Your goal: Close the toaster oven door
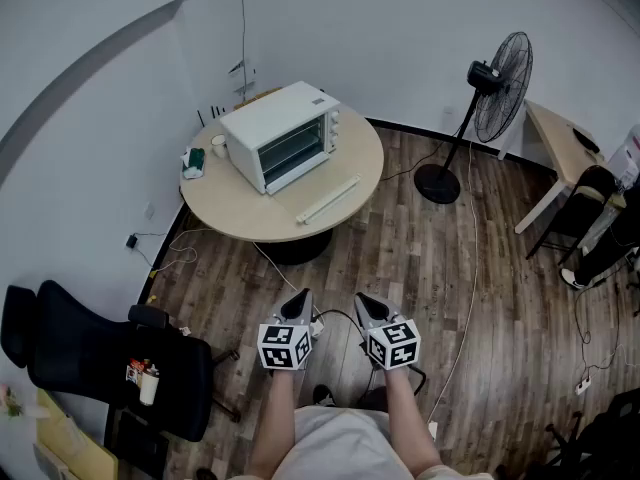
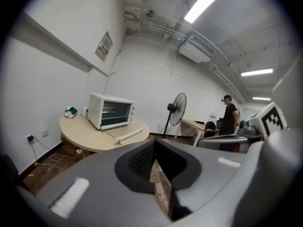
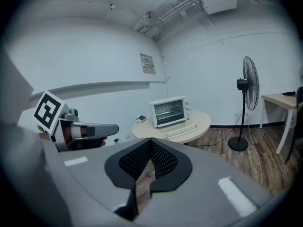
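Observation:
A white toaster oven (image 1: pixel 280 133) stands on a round beige table (image 1: pixel 350 168) by the far wall. Its glass door hangs open, folded down flat toward me, with the white handle bar (image 1: pixel 328 200) at its front edge. The oven (image 2: pixel 111 110) and its handle (image 2: pixel 130 136) also show in the left gripper view, and the oven (image 3: pixel 169 111) in the right gripper view. My left gripper (image 1: pixel 301 301) and right gripper (image 1: pixel 364 303) are side by side close to my body, well short of the table. Both are shut and hold nothing.
A pedestal fan (image 1: pixel 500 88) stands right of the table, with a desk (image 1: pixel 560 143) behind it. A black office chair (image 1: pixel 100 358) sits at my left. Cables run over the wood floor. A cup and a green box (image 1: pixel 195 158) lie beside the oven. A person (image 2: pixel 230 119) stands at the far right.

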`<action>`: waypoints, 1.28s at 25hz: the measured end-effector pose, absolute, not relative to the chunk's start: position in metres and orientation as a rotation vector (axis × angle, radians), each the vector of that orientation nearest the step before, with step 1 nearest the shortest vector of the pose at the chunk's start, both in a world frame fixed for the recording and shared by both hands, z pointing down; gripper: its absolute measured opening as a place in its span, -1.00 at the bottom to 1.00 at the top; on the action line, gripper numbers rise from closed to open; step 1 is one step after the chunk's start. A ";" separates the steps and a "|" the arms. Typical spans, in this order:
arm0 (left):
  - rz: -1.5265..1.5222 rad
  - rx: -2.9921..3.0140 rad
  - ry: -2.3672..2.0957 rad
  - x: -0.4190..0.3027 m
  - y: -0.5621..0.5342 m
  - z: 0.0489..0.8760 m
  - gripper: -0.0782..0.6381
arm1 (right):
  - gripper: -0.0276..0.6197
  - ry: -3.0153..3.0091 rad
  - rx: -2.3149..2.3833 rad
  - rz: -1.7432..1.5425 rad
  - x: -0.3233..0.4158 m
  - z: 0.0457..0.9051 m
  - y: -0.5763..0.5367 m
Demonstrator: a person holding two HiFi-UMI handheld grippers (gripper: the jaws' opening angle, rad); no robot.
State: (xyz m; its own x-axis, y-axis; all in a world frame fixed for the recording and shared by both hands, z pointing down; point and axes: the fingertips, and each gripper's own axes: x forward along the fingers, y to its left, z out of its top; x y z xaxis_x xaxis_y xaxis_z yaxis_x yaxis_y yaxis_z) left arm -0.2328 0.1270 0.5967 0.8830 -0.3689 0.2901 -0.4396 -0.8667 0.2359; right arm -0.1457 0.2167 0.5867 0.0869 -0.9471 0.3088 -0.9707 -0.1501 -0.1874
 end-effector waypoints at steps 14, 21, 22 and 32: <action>0.335 2.708 -0.616 -0.226 0.110 0.605 -0.62 | -0.91 -1.970 2.325 0.603 -0.120 0.585 0.215; 0.362 2.688 -0.683 -0.230 0.087 0.612 -0.62 | -0.91 -2.028 2.331 0.640 -0.109 0.593 0.190; 0.366 2.681 -0.698 -0.229 0.082 0.615 -0.62 | -0.91 -2.054 2.331 0.653 -0.106 0.595 0.184; 0.408 2.655 -0.792 -0.162 0.030 0.620 -0.62 | -0.91 -2.214 2.200 0.640 -0.035 0.593 0.123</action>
